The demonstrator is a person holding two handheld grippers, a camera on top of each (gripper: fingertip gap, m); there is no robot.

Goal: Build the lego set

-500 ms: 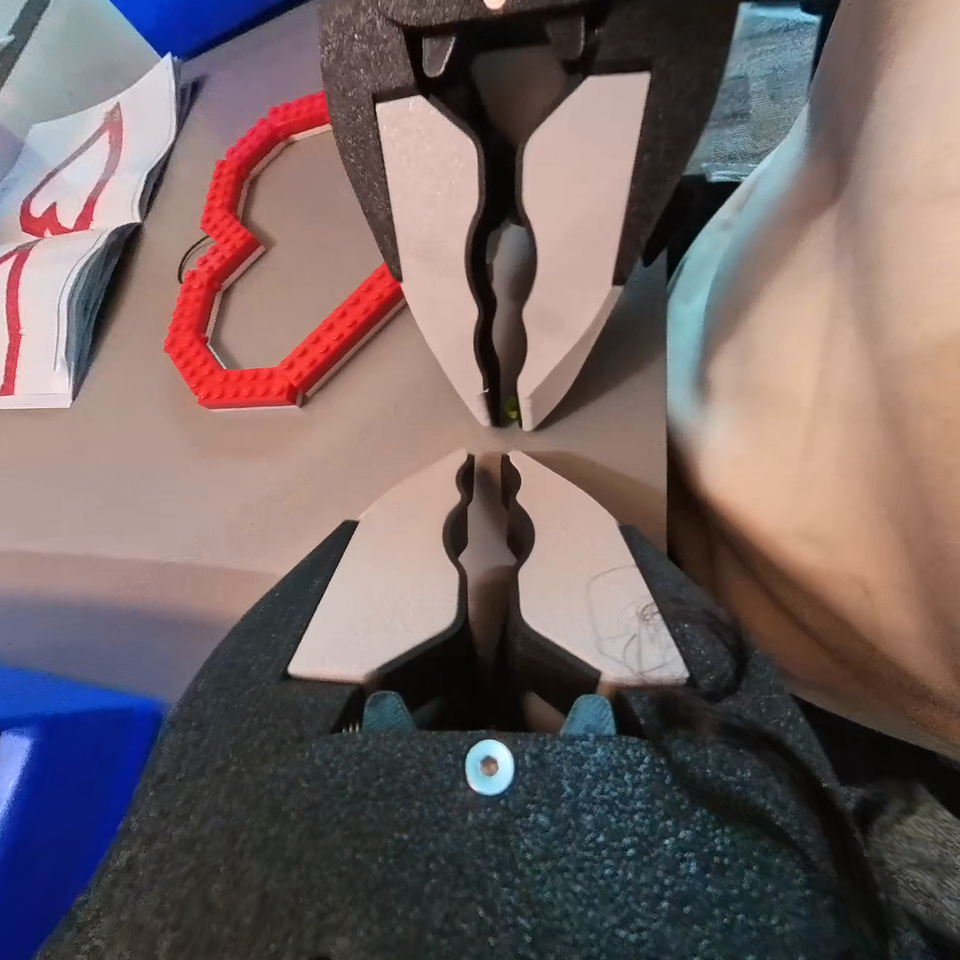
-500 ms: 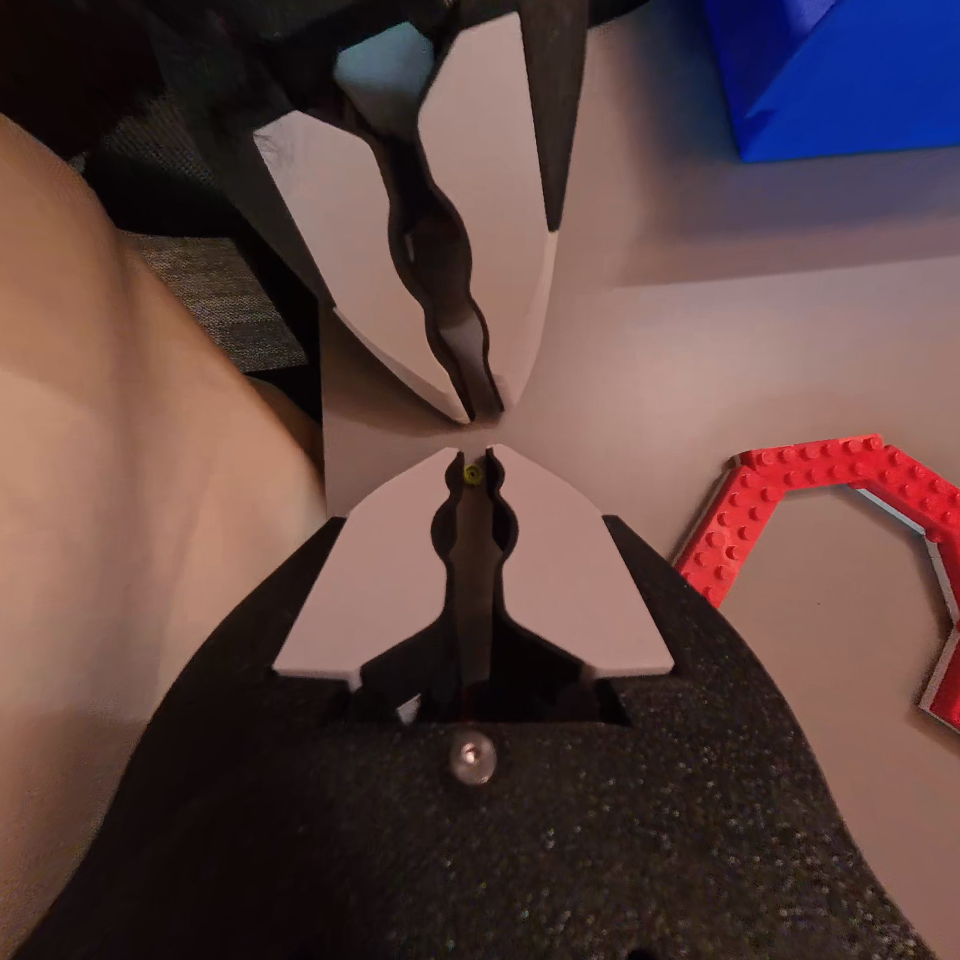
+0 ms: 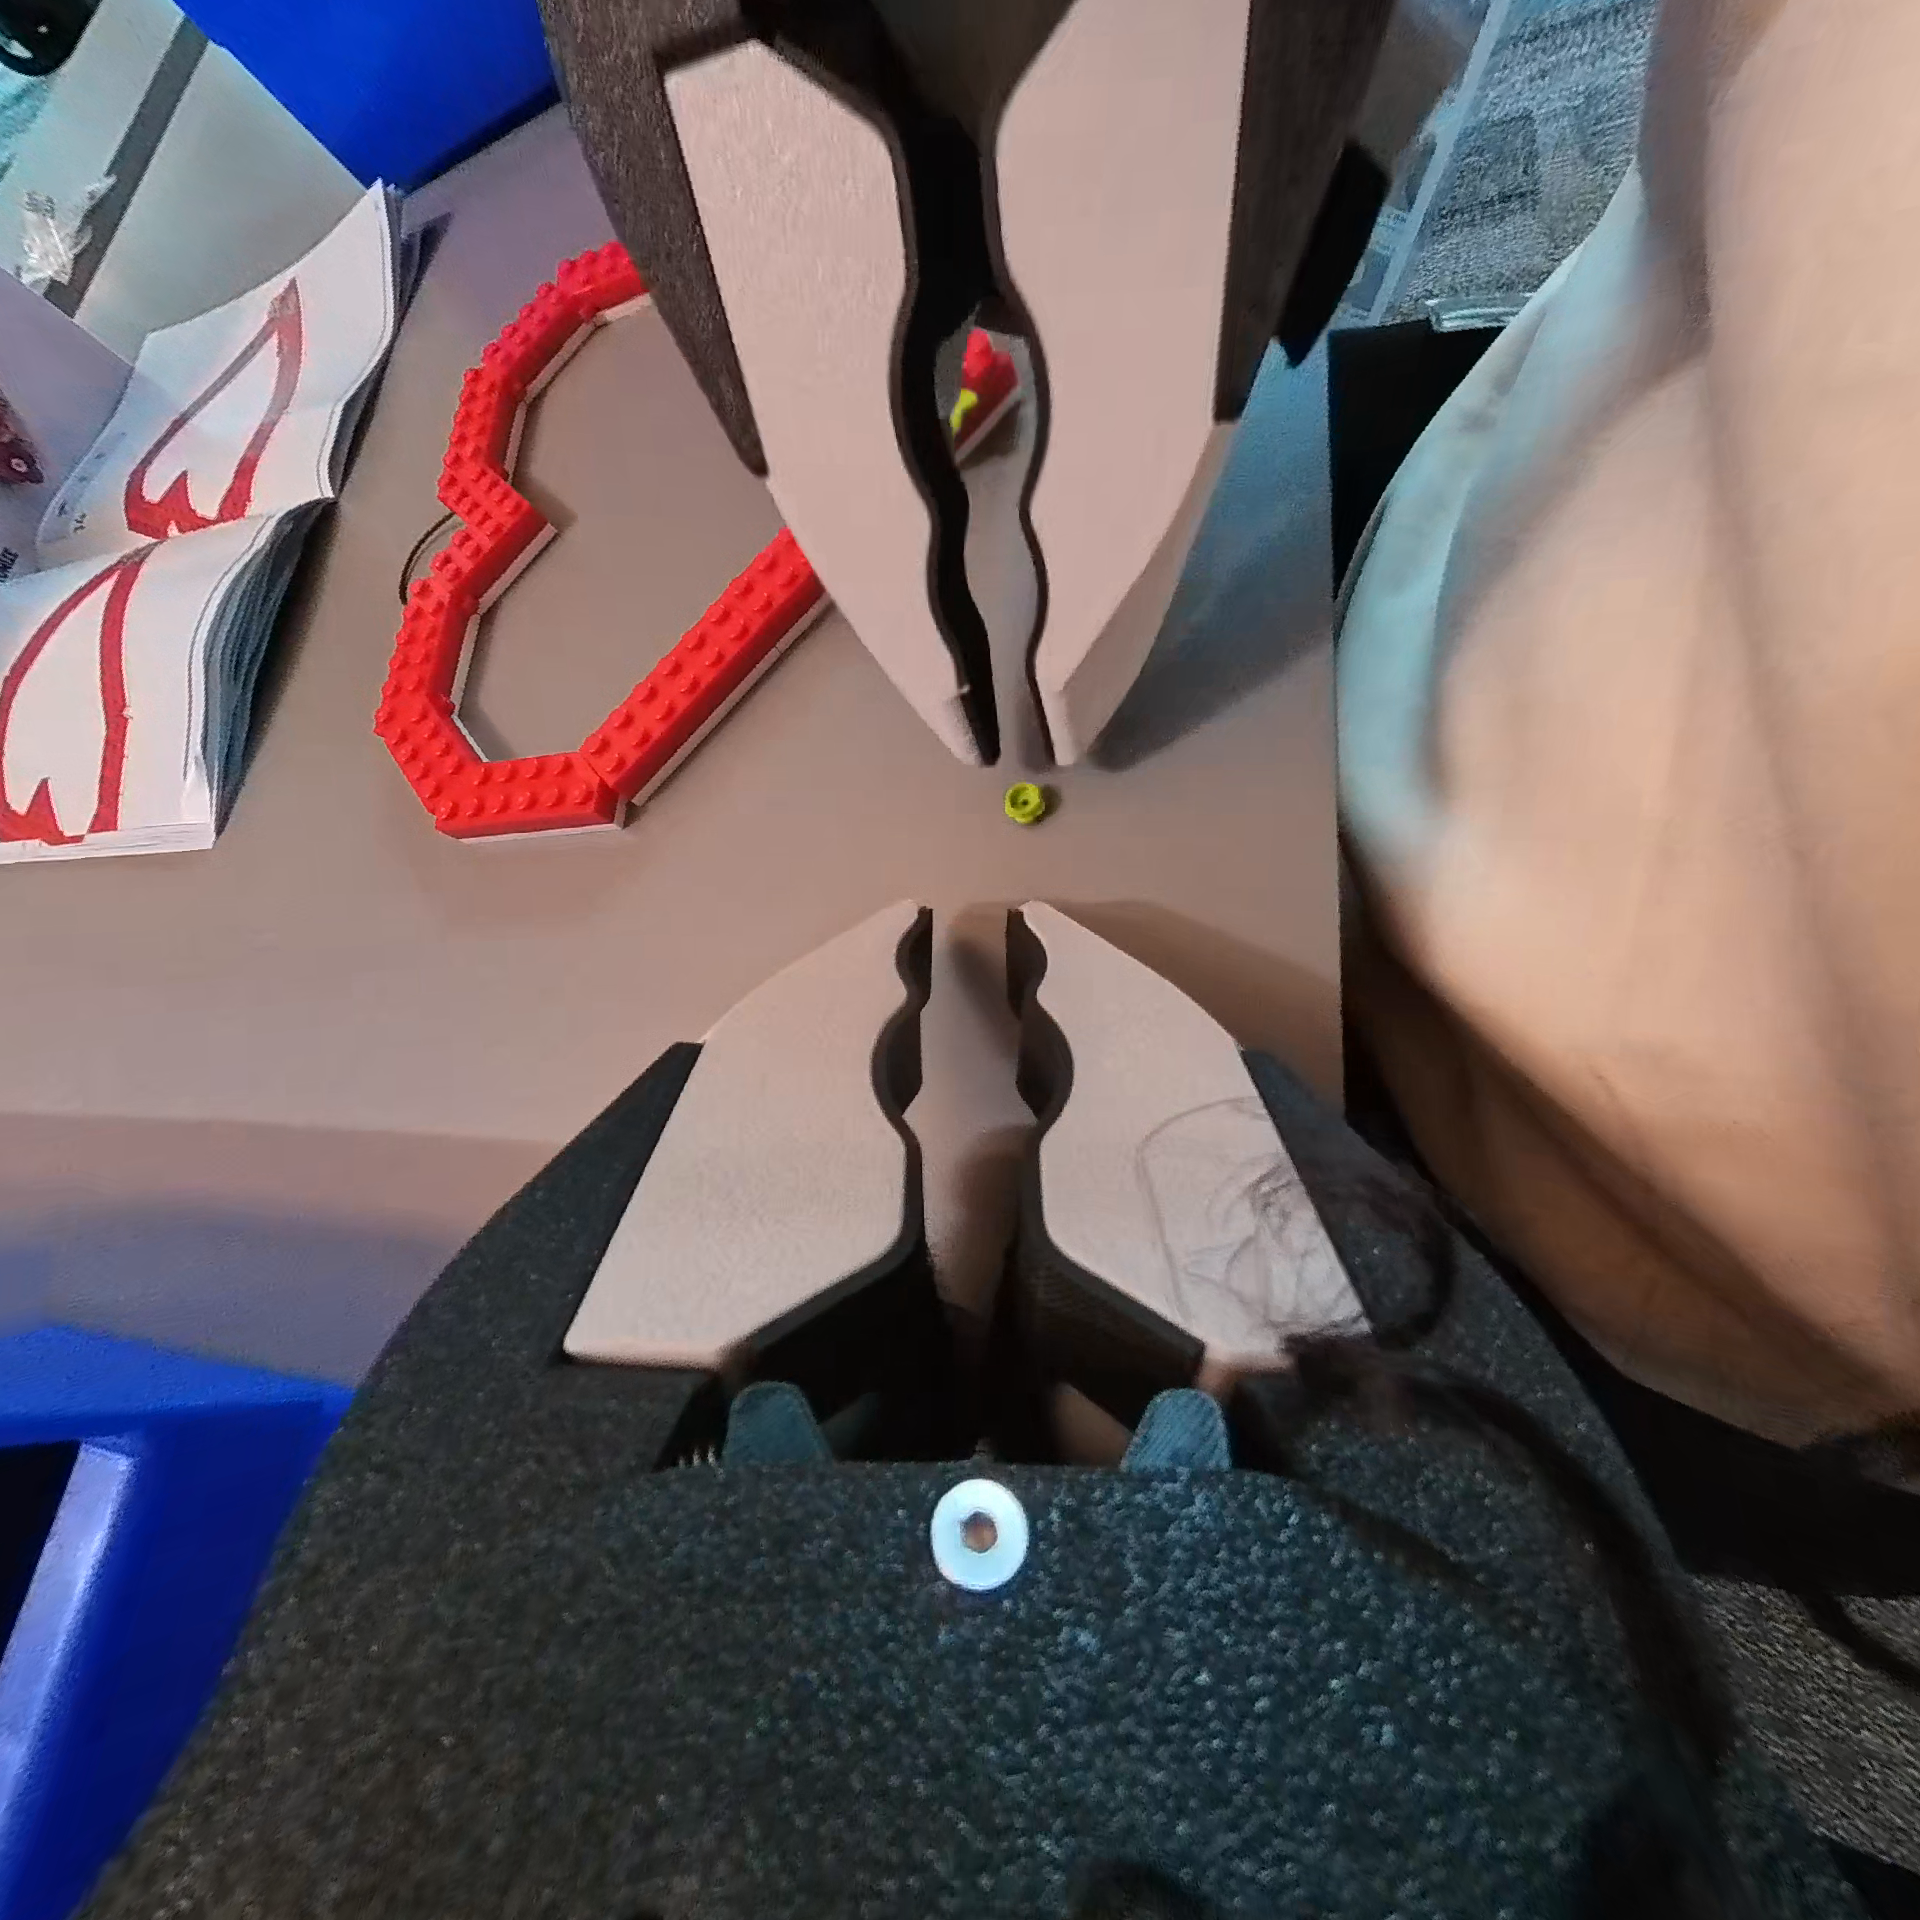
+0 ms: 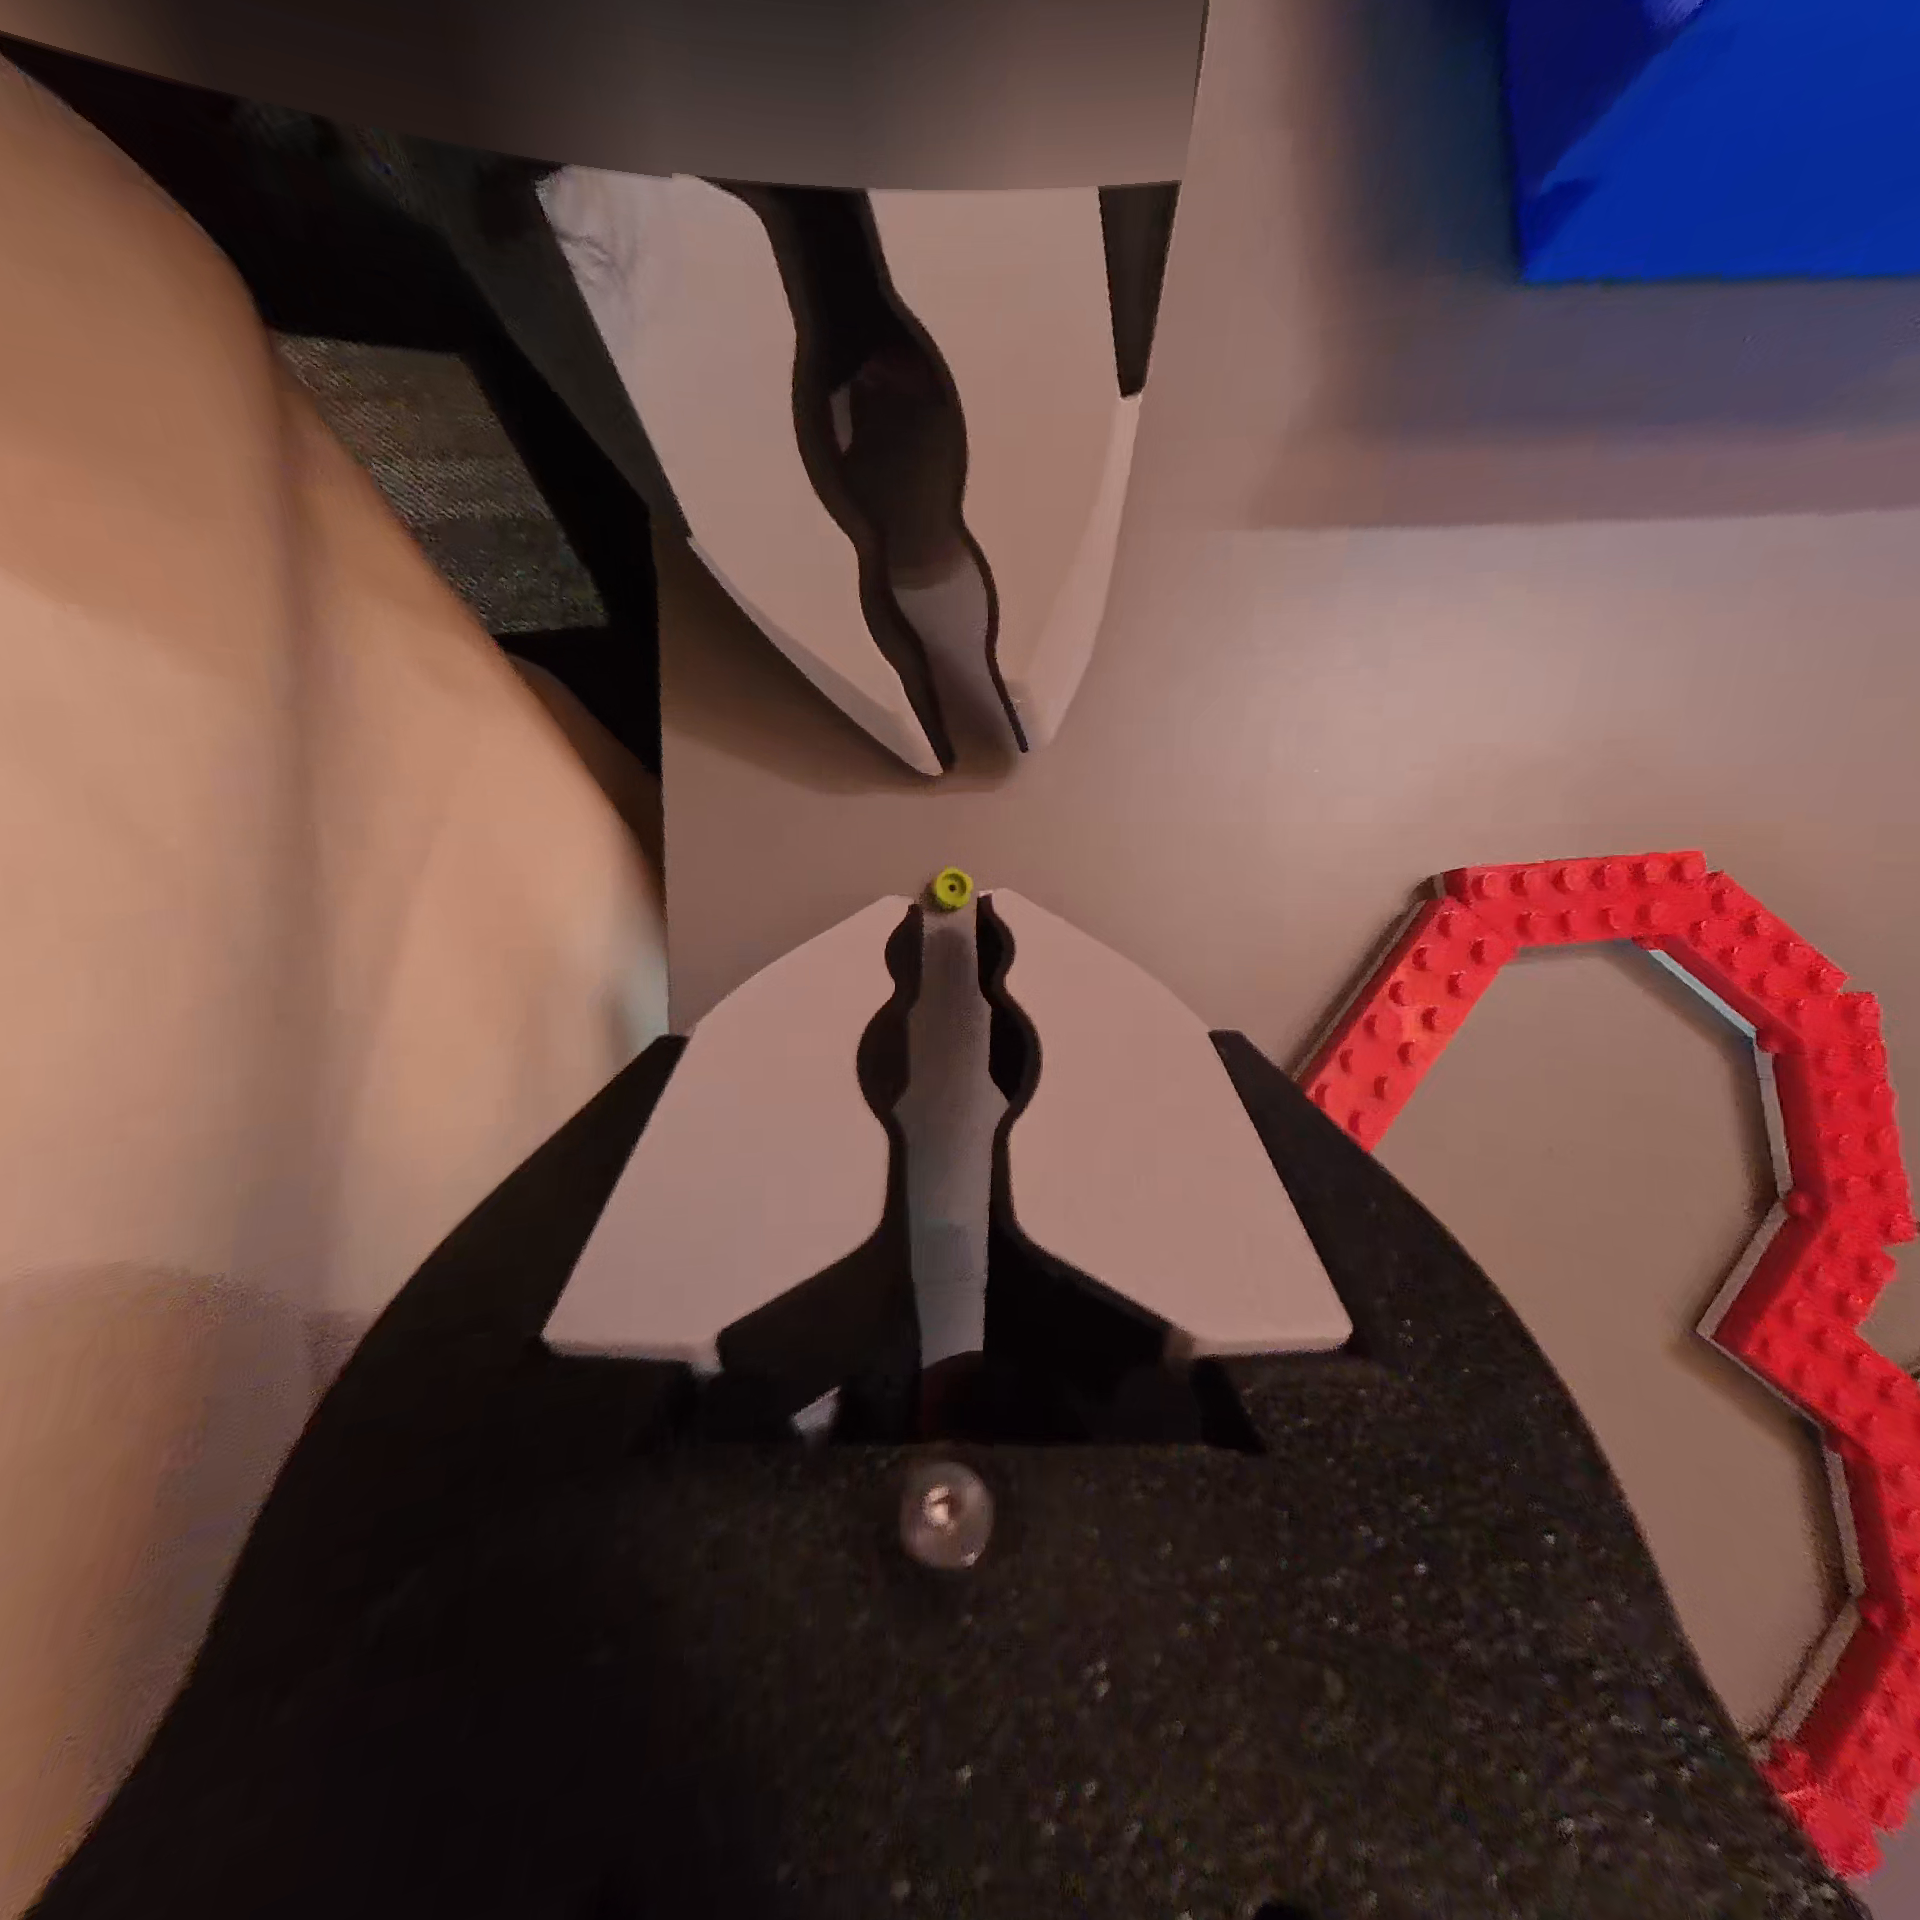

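A plain brown table [image 3: 260, 1018] carries everything. From the left lie an open instruction booklet [image 3: 156, 582], then the red heart-shaped lego frame [image 3: 582, 665], then a tiny lime round stud [image 3: 1027, 802] loose on the table. It sits between the two tips, just beside the right gripper [image 4: 948, 906] and farther from the left gripper [image 3: 969, 909]. Both have a narrow gap and hold nothing. Half a second earlier the stud was pinched in the right gripper's tips; now it is released and the grippers stand farther apart.

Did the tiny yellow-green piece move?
Yes. The yellow-green piece was pinched at the right gripper tips; now it lies loose on the table, beside the red heart frame.
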